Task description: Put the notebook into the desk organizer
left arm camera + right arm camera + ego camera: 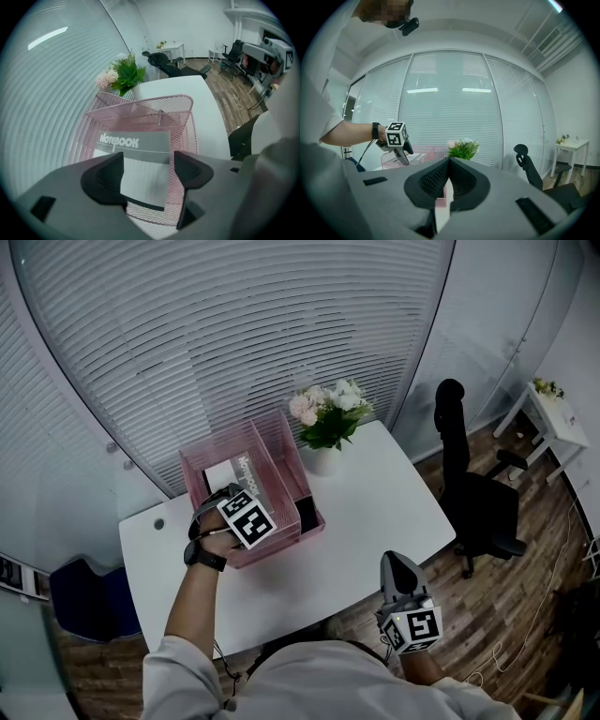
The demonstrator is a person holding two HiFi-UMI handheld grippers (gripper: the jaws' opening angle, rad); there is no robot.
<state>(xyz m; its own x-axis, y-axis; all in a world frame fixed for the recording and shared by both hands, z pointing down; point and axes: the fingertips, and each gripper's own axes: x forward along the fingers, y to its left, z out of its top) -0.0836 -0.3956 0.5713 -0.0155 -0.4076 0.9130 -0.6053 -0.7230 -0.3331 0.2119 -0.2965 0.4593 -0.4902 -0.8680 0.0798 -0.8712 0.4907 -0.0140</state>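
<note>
Two grippers. My left gripper (147, 171) hangs over the pink organizer (154, 105), jaws spread, gripping nothing; the notebook (136, 145) lies inside it. My right gripper (449, 180) has its jaws pressed together, empty. Lifting away carelessly, a jaw could snag the mesh and drag the organizer along the counter (375, 498).

A pink wire-mesh desk organizer (202, 474) (159, 112) with a central divider stands on a white table (375, 512). A grey-and-white notebook (232, 473) (140, 154), printed "NOTEBOOK", lies cover-up inside its left compartment.
</note>
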